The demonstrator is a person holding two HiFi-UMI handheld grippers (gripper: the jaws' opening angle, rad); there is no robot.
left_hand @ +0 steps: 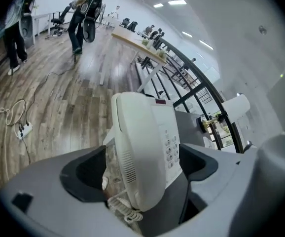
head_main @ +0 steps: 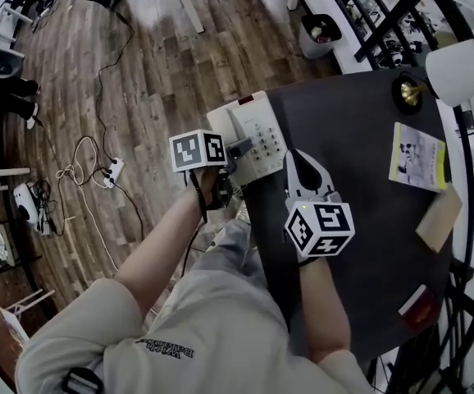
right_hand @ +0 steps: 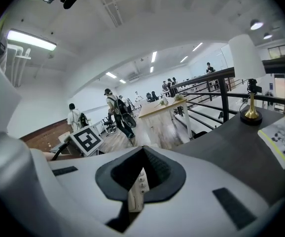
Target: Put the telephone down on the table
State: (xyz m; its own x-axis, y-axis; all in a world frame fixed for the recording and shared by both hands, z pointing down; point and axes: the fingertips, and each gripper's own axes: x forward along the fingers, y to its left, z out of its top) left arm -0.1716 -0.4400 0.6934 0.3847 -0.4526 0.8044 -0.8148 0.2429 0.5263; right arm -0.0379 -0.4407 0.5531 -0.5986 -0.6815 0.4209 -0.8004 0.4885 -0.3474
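Telephone [head_main: 253,142] overhangs the dark table's [head_main: 352,138] far-left corner, above wood floor [head_main: 139,80]. Left gripper [head_main: 239,148] clamps its left side, right gripper [head_main: 291,156] pinches its right edge. Lamp [head_main: 458,71] at far-right corner.

Overhead head view; gripper views close on telephone [left_hand: 143,147]

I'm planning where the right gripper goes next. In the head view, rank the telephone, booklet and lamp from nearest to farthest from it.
1. telephone: clamped by the right gripper, at the table left edge.
2. booklet: flat on the table, to the right.
3. lamp: far right corner.
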